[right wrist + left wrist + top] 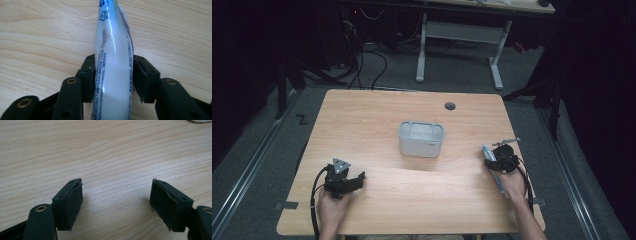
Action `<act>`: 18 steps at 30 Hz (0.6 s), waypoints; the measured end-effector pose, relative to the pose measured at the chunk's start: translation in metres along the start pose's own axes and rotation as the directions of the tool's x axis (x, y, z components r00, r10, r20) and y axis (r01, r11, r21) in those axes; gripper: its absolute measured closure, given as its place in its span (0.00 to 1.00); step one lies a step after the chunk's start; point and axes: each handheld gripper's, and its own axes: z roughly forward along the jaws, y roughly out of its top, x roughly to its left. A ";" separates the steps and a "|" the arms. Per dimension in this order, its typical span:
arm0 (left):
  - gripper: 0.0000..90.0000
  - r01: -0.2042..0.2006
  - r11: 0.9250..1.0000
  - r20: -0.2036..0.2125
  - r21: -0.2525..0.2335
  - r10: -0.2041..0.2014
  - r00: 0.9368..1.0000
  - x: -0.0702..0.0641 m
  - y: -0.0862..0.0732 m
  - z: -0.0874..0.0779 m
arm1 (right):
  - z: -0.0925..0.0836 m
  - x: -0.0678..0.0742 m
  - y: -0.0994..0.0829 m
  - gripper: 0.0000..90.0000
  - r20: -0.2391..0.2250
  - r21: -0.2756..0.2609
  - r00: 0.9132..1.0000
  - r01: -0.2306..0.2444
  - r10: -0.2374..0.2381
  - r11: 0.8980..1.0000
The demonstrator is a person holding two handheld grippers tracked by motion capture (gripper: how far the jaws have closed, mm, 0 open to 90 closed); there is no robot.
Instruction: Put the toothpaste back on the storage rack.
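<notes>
- Nearest the camera in the right gripper view, a white toothpaste tube (113, 62) with blue print runs up between the black jaws of the right hand-held gripper (113, 77); both pads press against its sides, so this hand-held gripper is clenched on the tube.
- From the high view, the right hand-held gripper (501, 161) sits close to the right edge of the tabletop (377, 112), and the tube (495, 169) lies lengthwise through it, one end pointing away from the person, the other back over the hand.
- Little open room shows between that hand and the right edge; toward the middle the wood is bare.
- At the near left, the left hand-held gripper (346, 181) rests low by the front edge, held in the person's left hand (332, 202). In its own view the jaws of the left hand-held gripper (116, 202) stand wide apart with only wood grain between them: released.
- A grey rectangular bin (421, 140) stands at the centre of the tabletop, well apart from both hand-held grippers, with open wood on every side. Its inside looks pale; I cannot tell whether anything lies in it.
- A round cable hole (450, 106) sits near the far edge, behind the bin.
</notes>
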 end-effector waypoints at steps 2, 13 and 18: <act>0.30 0.000 1.000 0.000 0.000 0.000 1.000 0.000 0.000 0.000 | 0.000 0.001 0.000 0.68 -0.006 0.003 1.000 0.003 -0.003 1.000; 0.30 0.000 1.000 0.000 0.000 0.000 1.000 0.000 0.000 0.000 | -0.001 -0.002 0.001 0.74 -0.044 0.020 0.999 -0.011 0.012 1.000; 0.30 0.000 1.000 0.001 0.001 0.000 1.000 0.000 0.000 0.000 | -0.002 -0.004 0.001 0.75 -0.066 0.022 0.998 -0.015 0.016 1.000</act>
